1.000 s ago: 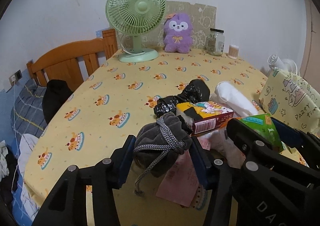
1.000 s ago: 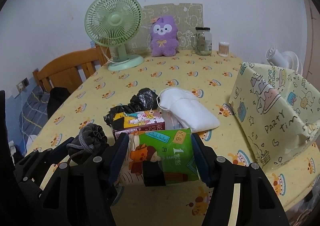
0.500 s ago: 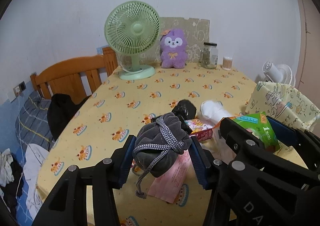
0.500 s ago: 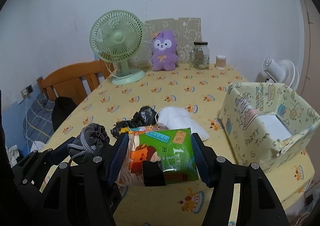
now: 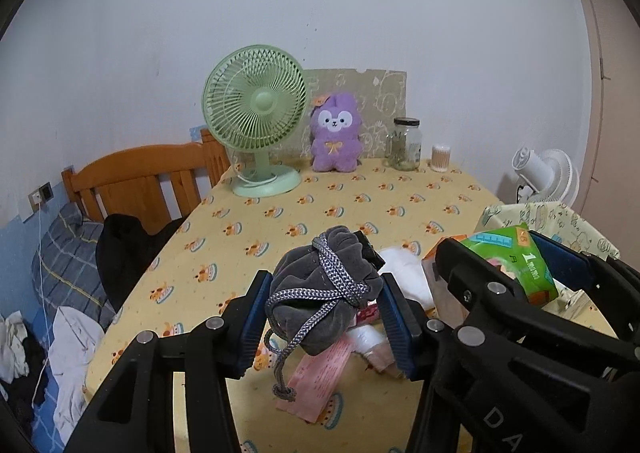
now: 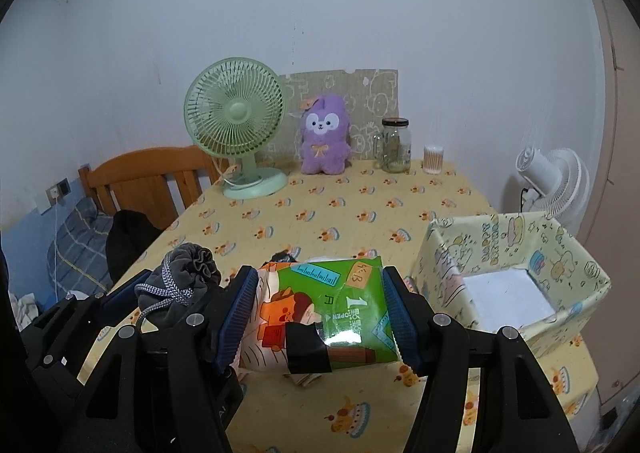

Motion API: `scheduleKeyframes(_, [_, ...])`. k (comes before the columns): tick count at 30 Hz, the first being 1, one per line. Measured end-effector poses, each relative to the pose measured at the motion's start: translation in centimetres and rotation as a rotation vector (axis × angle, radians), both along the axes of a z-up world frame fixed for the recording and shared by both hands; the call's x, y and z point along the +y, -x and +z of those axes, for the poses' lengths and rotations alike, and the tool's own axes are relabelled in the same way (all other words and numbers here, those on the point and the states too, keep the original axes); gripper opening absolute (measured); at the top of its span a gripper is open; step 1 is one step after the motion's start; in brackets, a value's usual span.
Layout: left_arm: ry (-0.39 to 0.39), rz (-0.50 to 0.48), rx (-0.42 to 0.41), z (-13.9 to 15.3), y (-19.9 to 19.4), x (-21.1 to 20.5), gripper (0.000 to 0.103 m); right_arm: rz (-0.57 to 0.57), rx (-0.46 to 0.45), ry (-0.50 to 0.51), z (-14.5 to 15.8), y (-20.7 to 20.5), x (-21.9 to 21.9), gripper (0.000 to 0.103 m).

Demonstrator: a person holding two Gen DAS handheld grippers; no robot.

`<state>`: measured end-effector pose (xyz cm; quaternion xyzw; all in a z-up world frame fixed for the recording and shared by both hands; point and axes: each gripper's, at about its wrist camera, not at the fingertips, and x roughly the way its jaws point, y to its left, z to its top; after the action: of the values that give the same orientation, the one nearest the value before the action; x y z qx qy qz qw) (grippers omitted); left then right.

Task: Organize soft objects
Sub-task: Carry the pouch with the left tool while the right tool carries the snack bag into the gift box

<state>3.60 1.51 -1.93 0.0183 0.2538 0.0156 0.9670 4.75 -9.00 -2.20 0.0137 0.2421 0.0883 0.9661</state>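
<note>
My left gripper (image 5: pixel 326 319) is shut on a grey drawstring pouch (image 5: pixel 324 289) and holds it above the yellow table (image 5: pixel 320 209). The pouch also shows in the right wrist view (image 6: pixel 180 277). My right gripper (image 6: pixel 320 313) is shut on a green soft packet (image 6: pixel 328 313), held above the table just right of the left gripper; the packet also shows in the left wrist view (image 5: pixel 516 261). An open patterned box (image 6: pixel 520 265) with a white item (image 6: pixel 506 299) inside stands at the right. Under the grippers lie a white cloth (image 5: pixel 404 273) and a pink slip (image 5: pixel 320 377).
At the table's far edge stand a green fan (image 5: pixel 256 121), a purple plush toy (image 5: pixel 336 133), a glass jar (image 5: pixel 406 143) and a swab pot (image 5: pixel 441 157). A wooden bed frame (image 5: pixel 144 181) and bedding lie left. A white fan (image 6: pixel 552 181) stands right.
Both grippers have risen and drawn back from the table with their loads still held. The pile on the table looks smaller and lower, and the box's open top has come into view.
</note>
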Motion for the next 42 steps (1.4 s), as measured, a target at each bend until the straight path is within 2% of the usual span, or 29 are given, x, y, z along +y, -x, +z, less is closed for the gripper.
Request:
scheduleKeyframes(14, [0.003,-0.027,-0.064,2.4,-0.5,-2.6,0.055,-0.002,-0.058,0.006,2.7,-0.5,-2.7,0.066])
scheduleKeyframes(42, [0.024,-0.162,-0.064,2.9,-4.6,-10.8,0.055,-0.121,-0.083,0.017,3.4,-3.8,-10.9,0.066])
